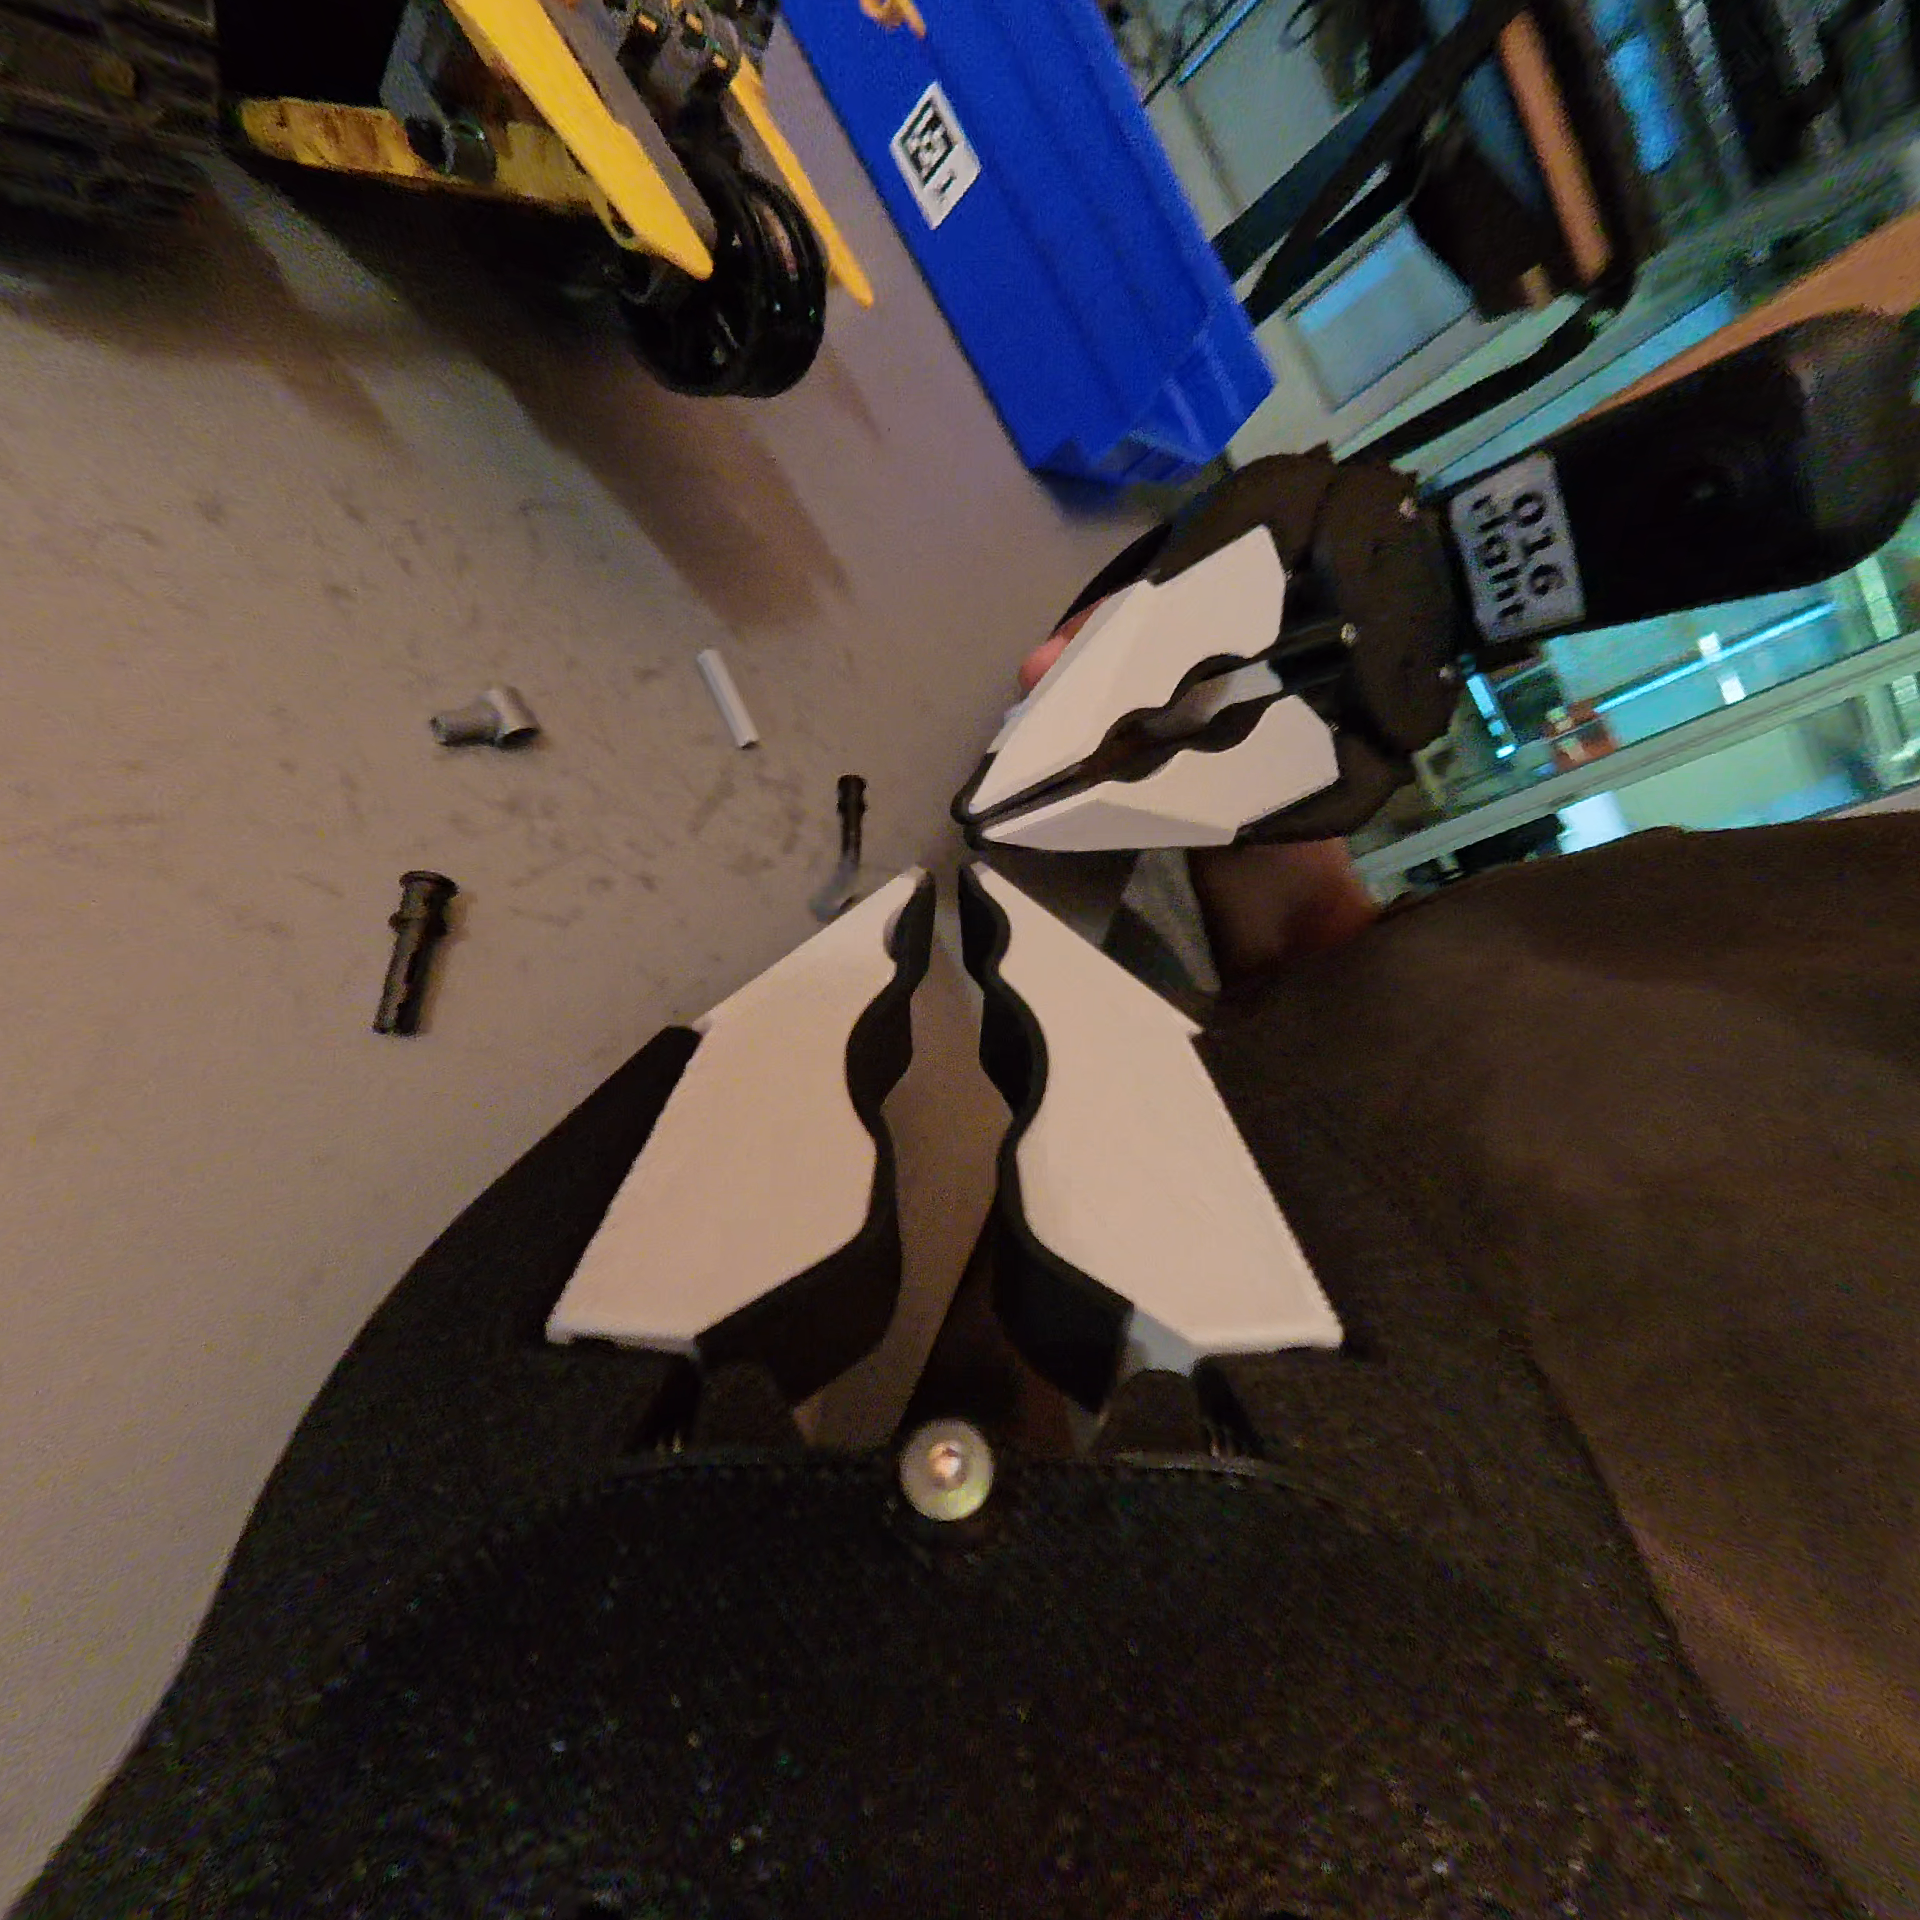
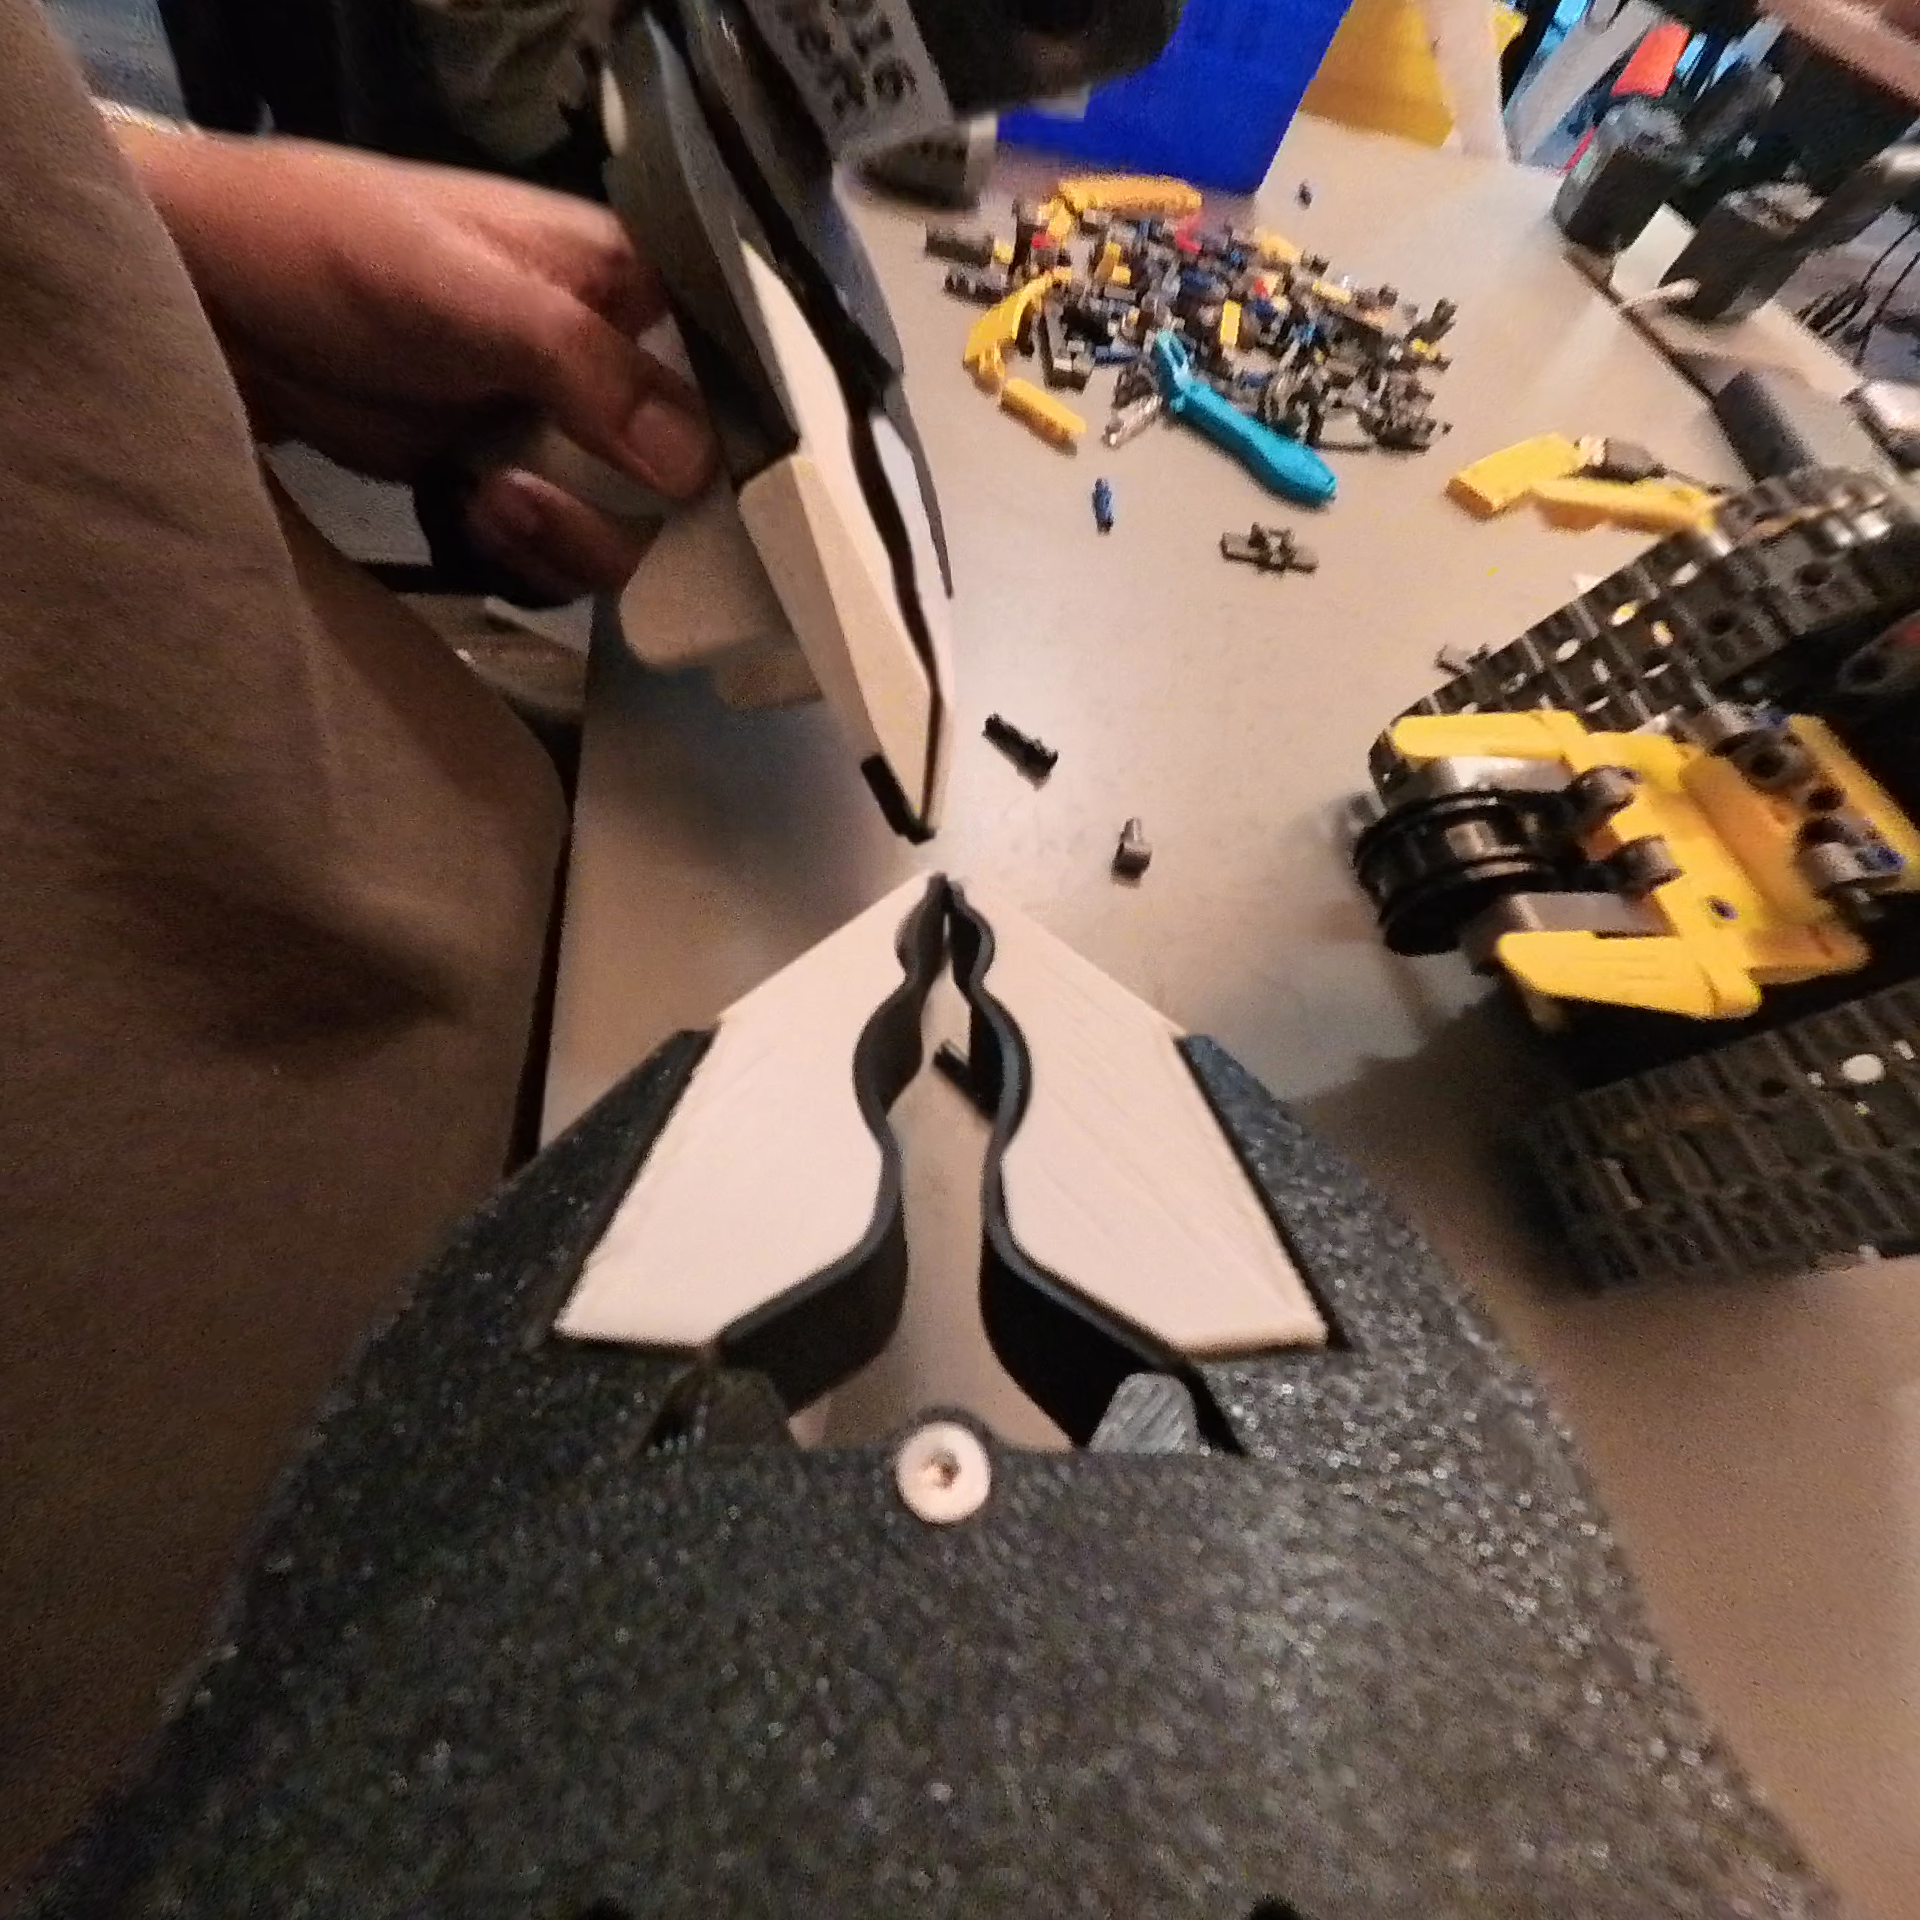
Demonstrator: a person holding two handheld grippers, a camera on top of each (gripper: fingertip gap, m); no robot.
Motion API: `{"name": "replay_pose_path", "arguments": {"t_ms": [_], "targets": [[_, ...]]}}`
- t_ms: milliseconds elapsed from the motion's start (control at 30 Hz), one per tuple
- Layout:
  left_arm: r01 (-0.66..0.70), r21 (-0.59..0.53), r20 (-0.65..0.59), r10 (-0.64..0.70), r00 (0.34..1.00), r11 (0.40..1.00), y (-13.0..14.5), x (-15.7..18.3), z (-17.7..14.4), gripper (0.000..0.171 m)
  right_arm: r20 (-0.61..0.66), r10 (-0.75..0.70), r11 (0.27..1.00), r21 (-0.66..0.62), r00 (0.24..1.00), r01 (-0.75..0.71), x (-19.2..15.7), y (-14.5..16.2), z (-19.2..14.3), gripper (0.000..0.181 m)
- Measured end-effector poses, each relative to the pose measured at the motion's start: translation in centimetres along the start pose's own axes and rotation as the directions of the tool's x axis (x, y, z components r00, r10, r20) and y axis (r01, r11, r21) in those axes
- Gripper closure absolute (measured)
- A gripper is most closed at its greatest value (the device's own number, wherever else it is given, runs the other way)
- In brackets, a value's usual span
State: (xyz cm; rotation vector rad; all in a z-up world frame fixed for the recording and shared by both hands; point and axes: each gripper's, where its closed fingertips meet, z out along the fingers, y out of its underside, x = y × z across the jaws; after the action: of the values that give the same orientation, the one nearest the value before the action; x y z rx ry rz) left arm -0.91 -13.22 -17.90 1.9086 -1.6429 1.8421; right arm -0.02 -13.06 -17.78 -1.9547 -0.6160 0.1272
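My left gripper (image 1: 947,881) hovers low over a grey table (image 1: 260,582), its tips a narrow gap apart with nothing between them. It also shows in the right wrist view (image 2: 909,816), held by a hand (image 2: 499,343). My right gripper (image 2: 943,888) is shut, tips touching, almost tip to tip with the left; it also shows in the left wrist view (image 1: 968,821). A small black piece (image 2: 961,1065) shows in the gap behind its tips; I cannot tell if it is gripped. A black pin with a grey end (image 1: 849,831) lies just left of the left tips.
A black pin (image 1: 416,951), a grey connector (image 1: 483,719) and a white tube (image 1: 727,698) lie loose. A yellow and black tracked model (image 2: 1621,904) stands right. A pile of small parts (image 2: 1195,301) with a teal tool (image 2: 1247,436) lies behind. A blue bin (image 1: 1039,229) stands beyond. Both grippers' tips are close together, under 4 cm apart. The grey connector (image 1: 483,719) is about equally far from each gripper, around 8 centimeters. The right camera catches it too, in the right wrist view (image 2: 1131,843).
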Motion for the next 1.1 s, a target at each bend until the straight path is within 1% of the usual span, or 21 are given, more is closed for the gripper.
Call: {"name": "replay_pose_path", "arguments": {"t_ms": [100, 200, 433, 500, 567, 667, 733, 800, 867, 933, 1033, 1067, 1100], "targets": [[-0.045, -0.044, 0.074, 0.048, 0.996, 0.998, 0.5, -0.9, 0.1, 0.171, -0.009, -0.014, 0.997, -0.074, 1.000, 0.013, 0.2, 1.2, 0.4, 0.181], [-0.080, -0.074, 0.112, 0.088, 0.990, 0.994, 0.8, -1.4, 0.2, 0.171, -0.025, -0.015, 0.990, -0.143, 1.000, 0.012, 0.7, 2.5, 0.4, 0.181], [-0.151, -0.110, 0.206, 0.171, 0.963, 0.982, 0.7, -2.7, -0.8, 0.167, -0.062, 0.017, 0.986, -0.166, 0.998, -0.028, 1.5, 3.4, -0.8, 0.181], [-0.207, -0.123, 0.252, 0.233, 0.939, 0.971, 0.3, -2.9, -2.0, 0.165, -0.070, 0.017, 0.985, -0.169, 0.997, -0.029, 1.5, 3.4, -0.7, 0.179], [-0.284, -0.139, 0.304, 0.314, 0.900, 0.949, -0.1, -3.1, -3.6, 0.161, -0.071, 0.016, 0.986, -0.166, 0.997, -0.028, 1.3, 3.3, -0.6, 0.177], [-0.372, -0.239, 0.374, 0.439, 0.817, 0.897, 0.6, -4.3, -5.8, 0.149, -0.072, 0.010, 0.987, -0.160, 0.997, -0.021, 1.3, 3.1, -0.4, 0.176], [-0.411, -0.306, 0.357, 0.504, 0.786, 0.859, 1.8, -4.5, -6.4, 0.141, -0.070, 0.012, 0.988, -0.153, 0.998, -0.022, 1.3, 2.9, -0.2, 0.175], [-0.434, -0.346, 0.359, 0.545, 0.758, 0.832, 2.7, -4.8, -6.3, 0.139, -0.060, 0.019, 0.991, -0.134, 0.998, -0.027, 1.2, 2.5, -0.1, 0.175], [-0.444, -0.352, 0.344, 0.555, 0.757, 0.824, 3.4, -4.6, -5.4, 0.139, -0.047, 0.022, 0.992, -0.120, 0.999, -0.027, 0.9, 2.1, 0.2, 0.175], [-0.451, -0.342, 0.347, 0.557, 0.755, 0.824, 3.4, -4.6, -4.5, 0.140, -0.051, 0.006, 0.991, -0.135, 0.999, -0.013, 0.8, 2.2, 0.3, 0.175], [-0.492, -0.361, 0.353, 0.605, 0.714, 0.792, 3.1, -4.9, -4.0, 0.137, -0.050, -0.019, 0.985, -0.174, 0.999, 0.010, 0.7, 2.8, 0.0, 0.173], [-0.520, -0.368, 0.331, 0.632, 0.701, 0.771, 3.0, -4.8, -3.9, 0.132, -0.042, -0.024, 0.982, -0.187, 0.999, 0.016, 0.7, 3.2, -0.2, 0.172], [-0.562, -0.375, 0.283, 0.668, 0.688, 0.737, 3.1, -4.3, -3.6, 0.122, -0.027, -0.030, 0.979, -0.200, 0.999, 0.024, 0.7, 3.6, -0.4, 0.171]]}}
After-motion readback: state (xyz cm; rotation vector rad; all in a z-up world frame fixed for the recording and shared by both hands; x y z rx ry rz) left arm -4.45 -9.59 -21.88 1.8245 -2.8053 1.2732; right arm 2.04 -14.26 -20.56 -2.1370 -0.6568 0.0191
